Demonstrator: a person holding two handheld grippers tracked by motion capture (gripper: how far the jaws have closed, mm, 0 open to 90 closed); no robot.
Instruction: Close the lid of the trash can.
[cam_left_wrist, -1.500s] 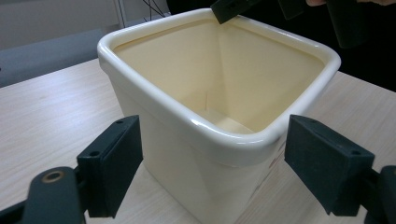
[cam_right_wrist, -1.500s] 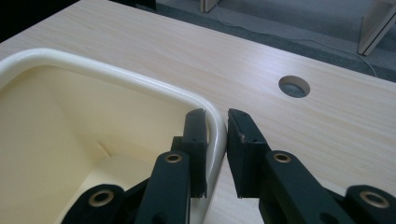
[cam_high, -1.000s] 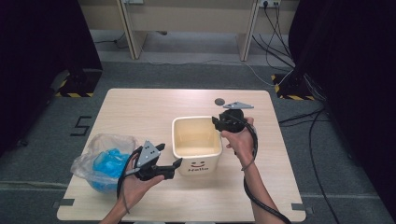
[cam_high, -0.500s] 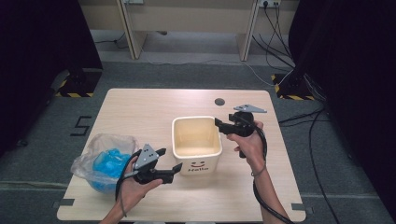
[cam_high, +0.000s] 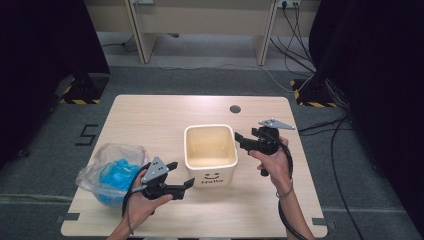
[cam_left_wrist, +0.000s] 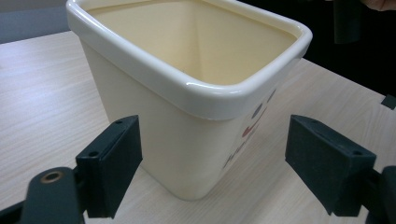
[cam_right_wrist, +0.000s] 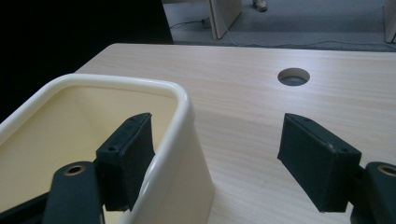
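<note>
While both of your grippers hang spread beside the bin, nothing is gripped yet.
Your right gripper has its jaws wide, one over the rim of the cream bin at mid-table and one outside; your left gripper (also wide open) faces the near-left corner. To grip well, I'd judge, seat the right jaws squarely astride the wall before squeezing, clear of the blue bag at left.

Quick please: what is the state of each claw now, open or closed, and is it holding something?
Left claw: open, holding nothing, aimed at the cream bin.
Right claw: open, holding nothing, jaws either side of the bin's rim.
</note>
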